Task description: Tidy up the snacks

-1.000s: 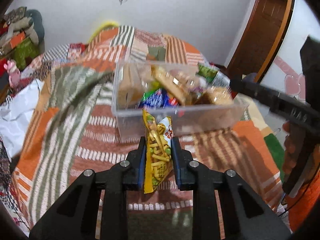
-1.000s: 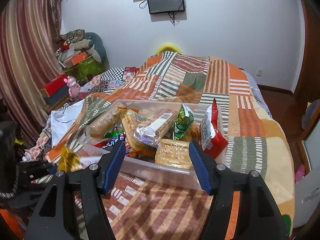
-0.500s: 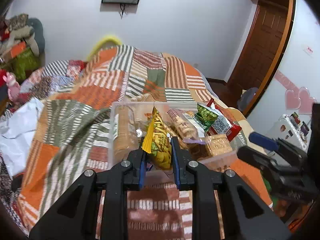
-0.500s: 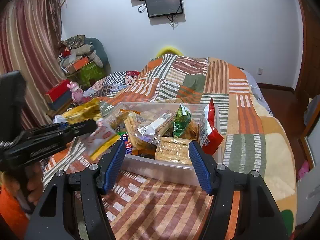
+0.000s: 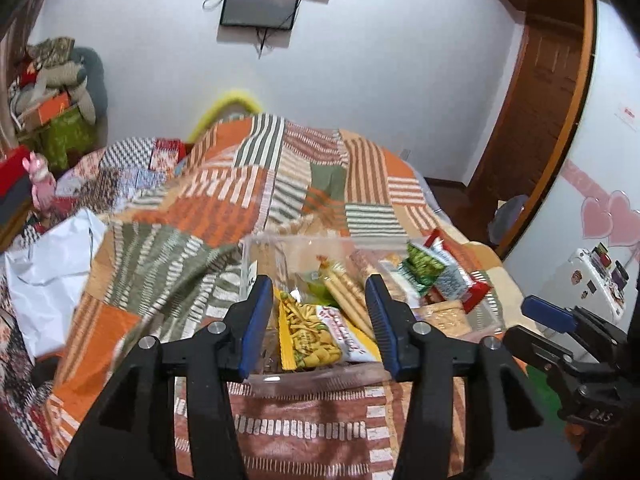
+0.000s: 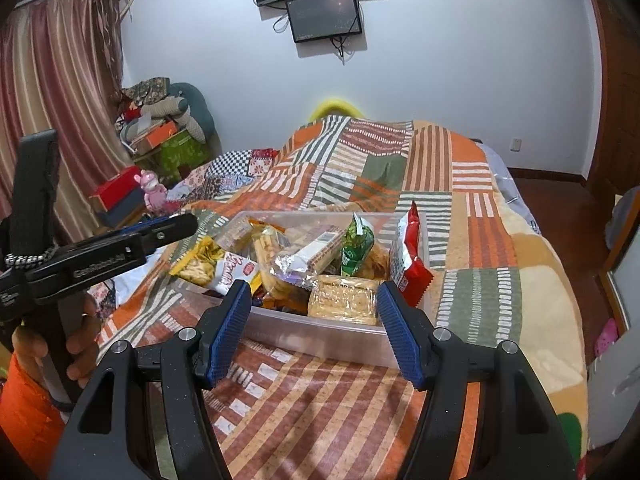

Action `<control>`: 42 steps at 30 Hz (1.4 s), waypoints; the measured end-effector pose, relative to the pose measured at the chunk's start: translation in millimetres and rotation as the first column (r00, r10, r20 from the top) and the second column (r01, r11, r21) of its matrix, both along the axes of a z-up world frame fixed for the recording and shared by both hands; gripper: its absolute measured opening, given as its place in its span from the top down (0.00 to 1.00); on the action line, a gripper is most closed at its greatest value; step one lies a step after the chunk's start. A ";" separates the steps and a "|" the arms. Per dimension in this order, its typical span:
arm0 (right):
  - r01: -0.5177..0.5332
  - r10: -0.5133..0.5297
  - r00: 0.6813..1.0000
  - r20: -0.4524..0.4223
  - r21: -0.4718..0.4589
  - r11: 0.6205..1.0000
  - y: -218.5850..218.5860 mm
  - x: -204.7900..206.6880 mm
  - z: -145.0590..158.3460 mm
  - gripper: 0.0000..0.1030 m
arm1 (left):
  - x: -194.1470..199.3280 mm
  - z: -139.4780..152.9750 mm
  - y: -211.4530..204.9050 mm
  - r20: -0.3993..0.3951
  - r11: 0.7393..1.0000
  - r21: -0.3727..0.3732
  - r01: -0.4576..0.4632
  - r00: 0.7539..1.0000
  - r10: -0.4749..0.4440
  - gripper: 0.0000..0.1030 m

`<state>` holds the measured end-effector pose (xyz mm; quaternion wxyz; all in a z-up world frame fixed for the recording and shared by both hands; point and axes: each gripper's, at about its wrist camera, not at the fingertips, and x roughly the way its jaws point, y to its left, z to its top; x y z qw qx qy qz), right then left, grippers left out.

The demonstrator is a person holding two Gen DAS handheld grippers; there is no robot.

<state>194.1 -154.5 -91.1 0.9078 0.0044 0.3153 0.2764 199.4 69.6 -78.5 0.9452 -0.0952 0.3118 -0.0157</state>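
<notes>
The left gripper (image 5: 318, 322) has just been opening, its jaws now parted and apparently clear of the yellow snack bag (image 5: 310, 332), which lies at the near left corner of the clear bin (image 6: 320, 334), so that piece looks delivered, while the right gripper (image 6: 312, 326) waits half-open, empty.

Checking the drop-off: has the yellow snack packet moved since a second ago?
Yes. The yellow snack packet went from in front of the clear bin into it; the left tongs have just opened, releasing it.
</notes>
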 end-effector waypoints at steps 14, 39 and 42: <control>0.065 -0.068 0.981 0.183 0.022 0.998 -21.0 -58.4 59.3 0.19 | -99.2 74.5 -34.1 0.247 0.999 0.042 0.030 0.968 -0.040 0.34; 0.101 -0.126 0.940 0.318 0.096 0.990 -31.5 -114.7 92.8 0.02 | -165.9 98.1 -51.8 0.345 0.998 0.057 -0.005 0.938 -0.015 0.01; 0.097 -0.125 0.940 0.318 0.101 0.990 -32.2 -117.2 92.4 0.01 | -165.4 96.7 -50.8 0.342 0.998 0.055 -0.007 0.940 -0.013 0.01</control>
